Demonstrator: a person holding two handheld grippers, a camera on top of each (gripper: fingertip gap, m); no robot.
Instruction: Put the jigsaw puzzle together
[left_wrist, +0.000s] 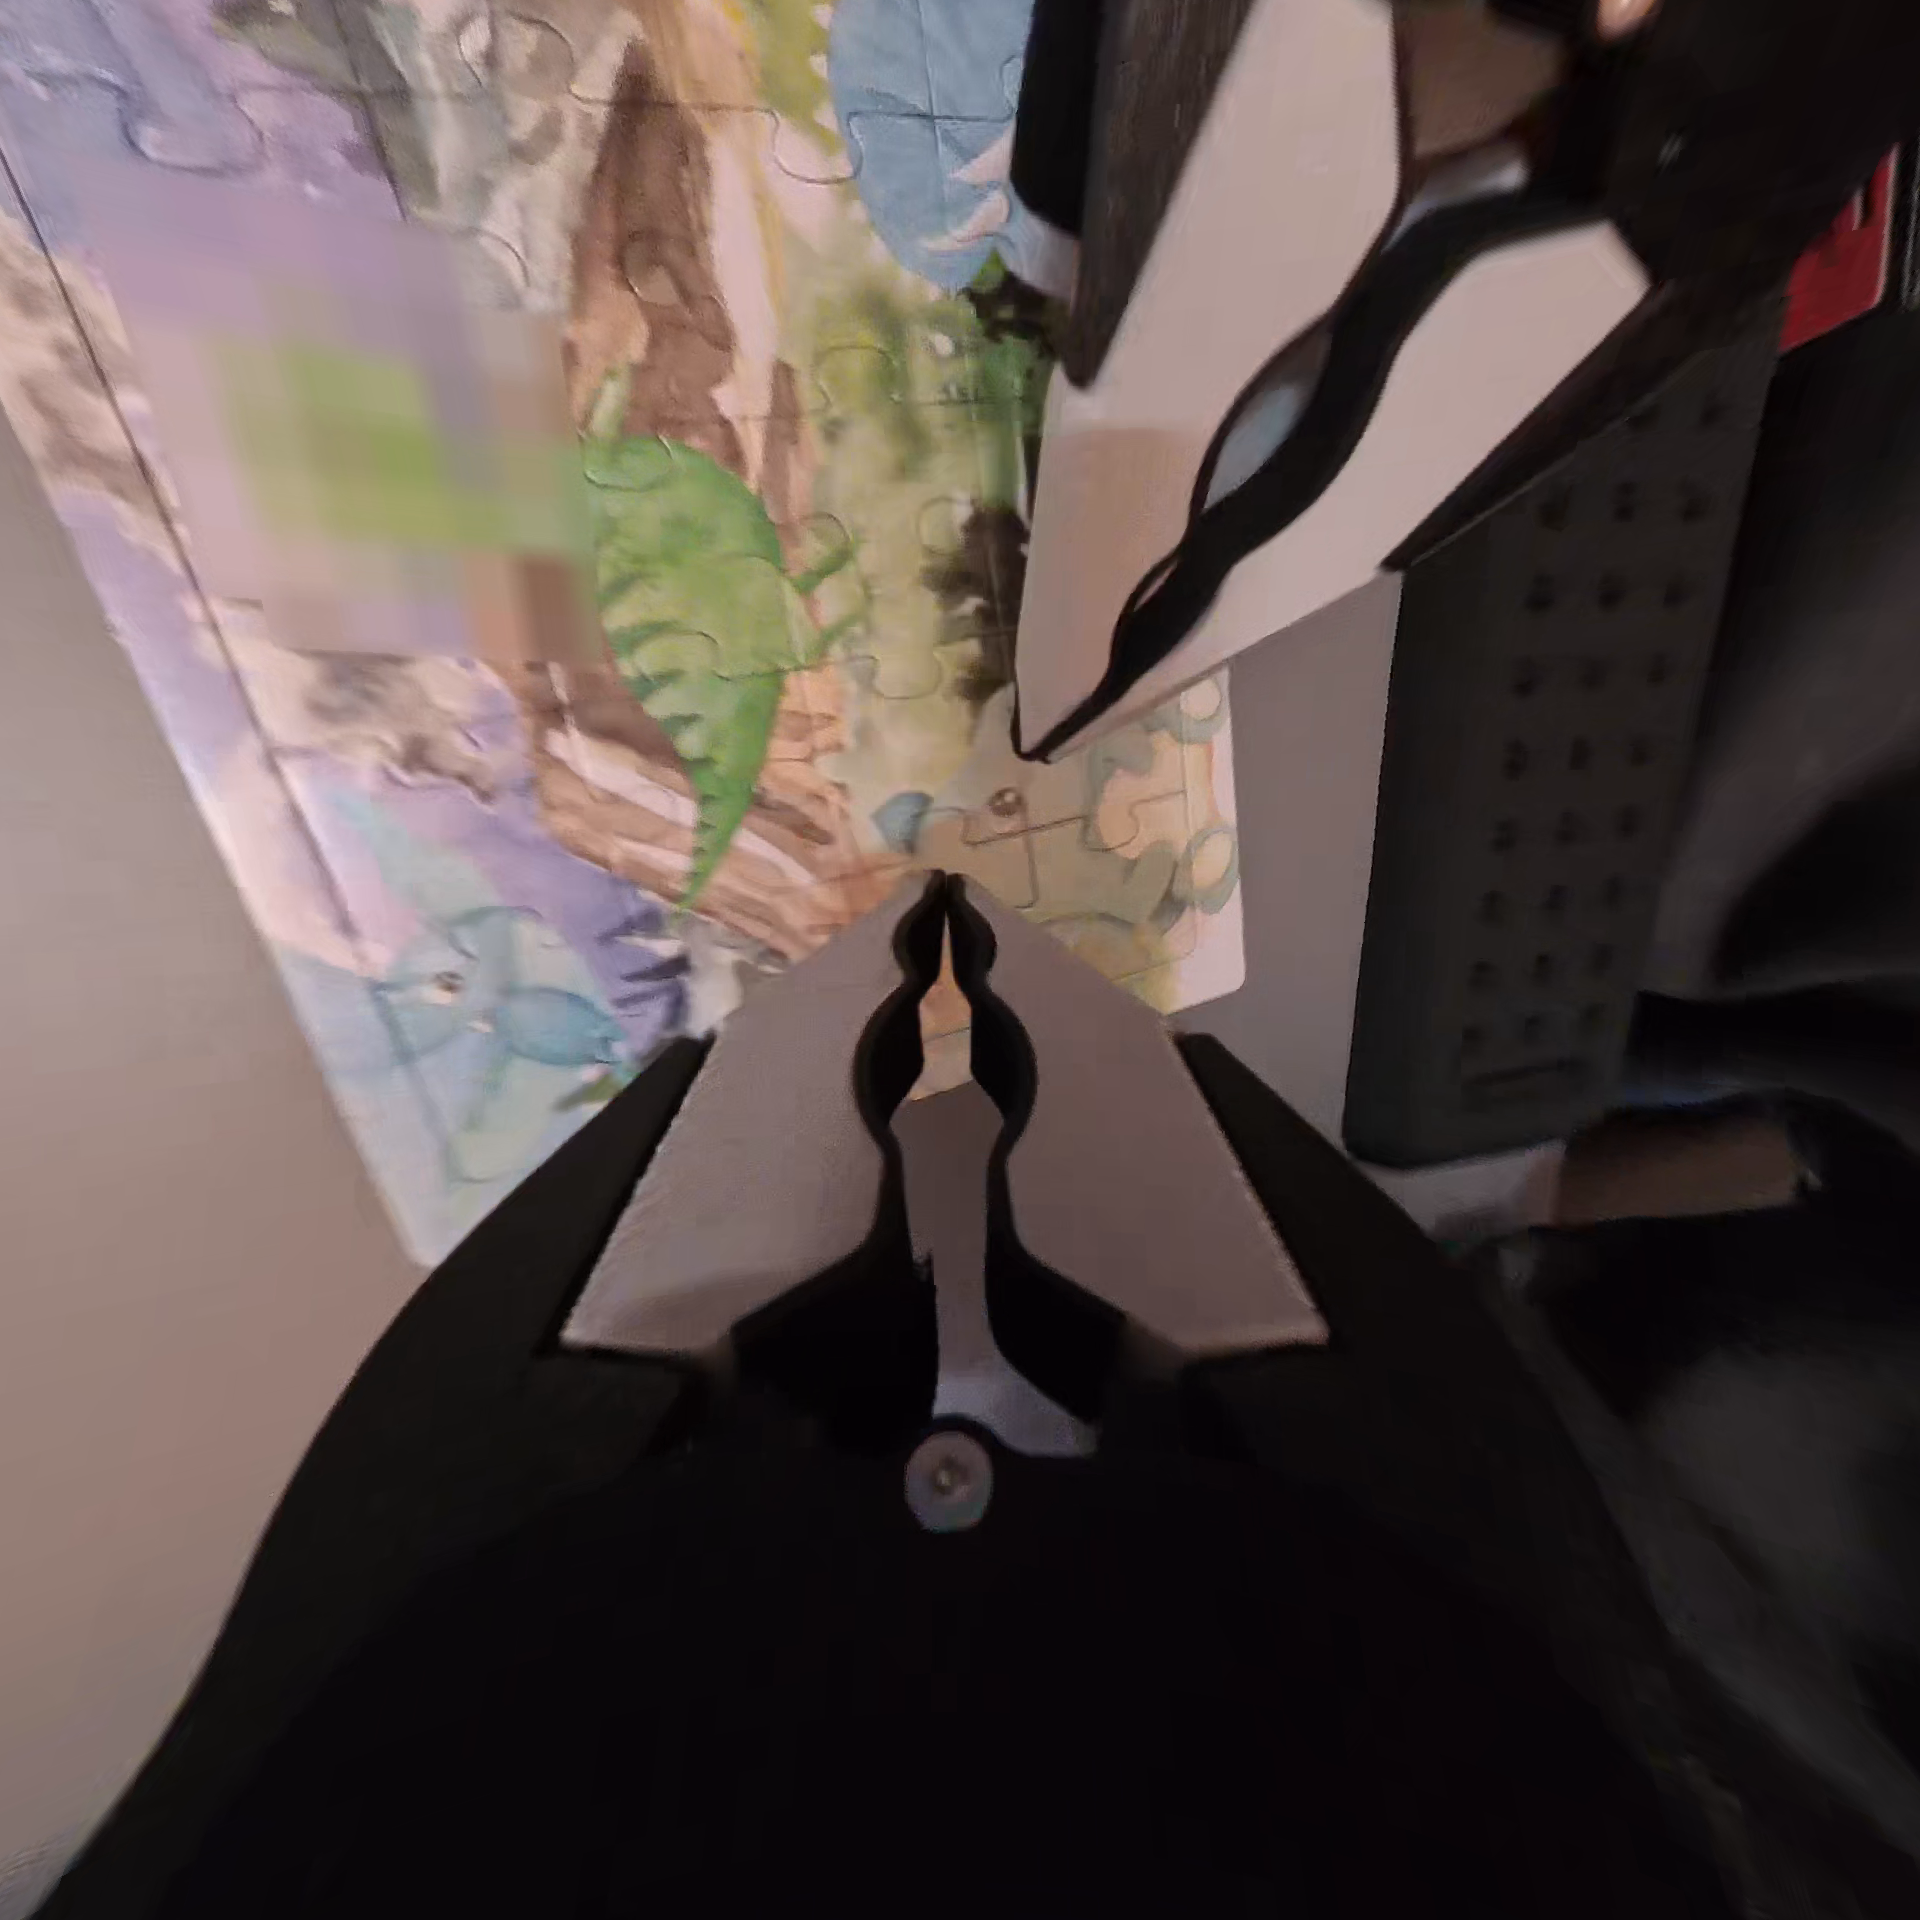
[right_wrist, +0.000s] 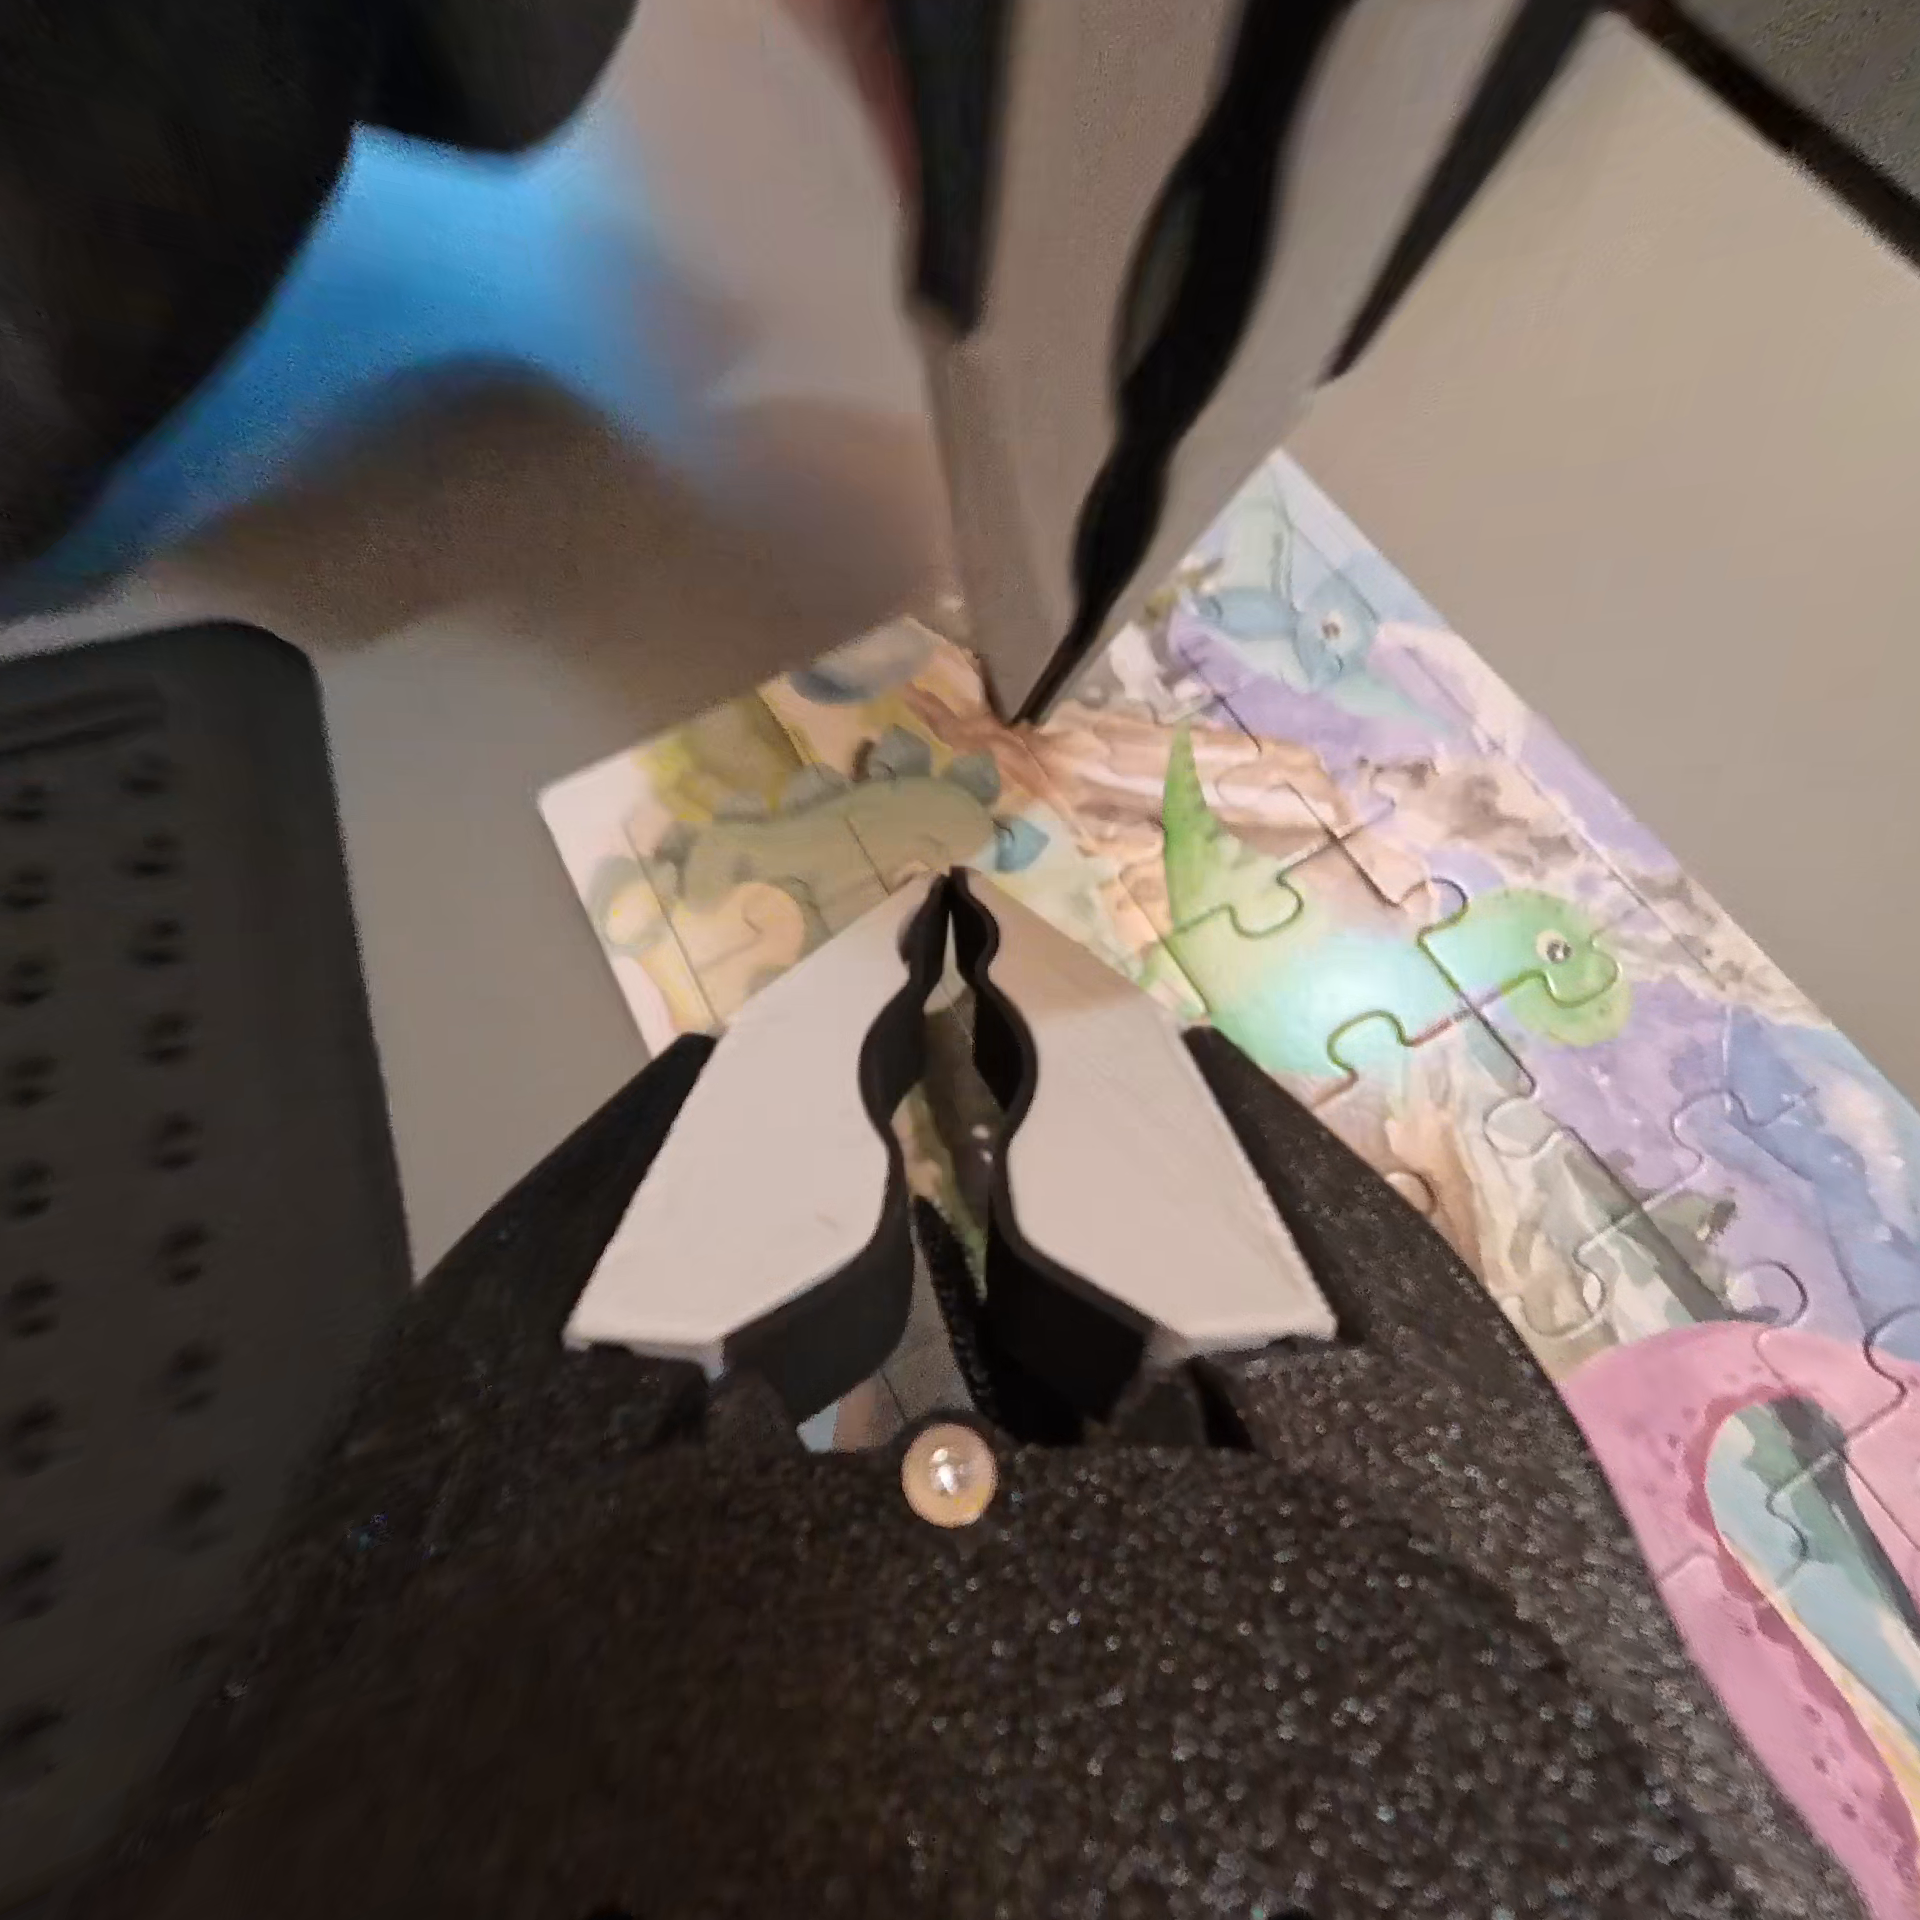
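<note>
Both hand-held grippers, left (left_wrist: 943, 881) and right (right_wrist: 951, 881), came in pressed together, tips down on the jigsaw puzzle (right_wrist: 1351, 935) lying flat on the desk (right_wrist: 1662, 416): thin, light card pieces that looked best pushed at seams.

Blk hand-held gripper (left_wrist: 945, 883), 2 wht fingers (left_wrist: 790, 1122), 1 screw (left_wrist: 943, 1475).

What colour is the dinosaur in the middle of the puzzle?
Green with darker green stripes, the dinosaur shows best in the right wrist view.
</note>
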